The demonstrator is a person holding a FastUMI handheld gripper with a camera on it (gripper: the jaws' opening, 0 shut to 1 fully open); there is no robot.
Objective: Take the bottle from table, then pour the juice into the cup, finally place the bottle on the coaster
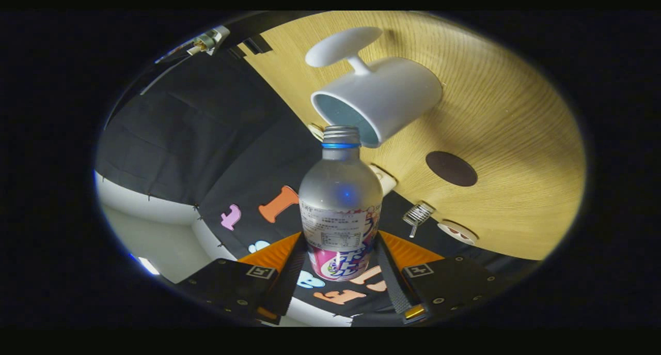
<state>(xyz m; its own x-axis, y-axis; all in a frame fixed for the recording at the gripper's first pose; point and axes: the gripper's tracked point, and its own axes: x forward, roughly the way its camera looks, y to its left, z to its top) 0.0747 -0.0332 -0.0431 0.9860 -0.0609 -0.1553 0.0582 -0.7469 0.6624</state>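
My gripper (340, 262) is shut on a frosted bottle (341, 200) with a pink and white label, both fingers pressing its lower body. The view is rolled sideways, so the bottle is tipped. Its open threaded neck with a blue ring reaches the rim of a white cup (379, 99), whose inside is pale blue. The cup's handle sits on its far side. A round dark brown coaster (451, 168) lies on the wooden table (506, 112), beside the cup and beyond my fingers. No liquid stream is visible at the neck.
A small metal whisk-like object (418, 214) and a round white piece (456, 232) lie near the table's edge, close to the coaster. A white cap-like piece (384, 178) shows behind the bottle. The booth's black cloth wall hangs beyond the table's edge.
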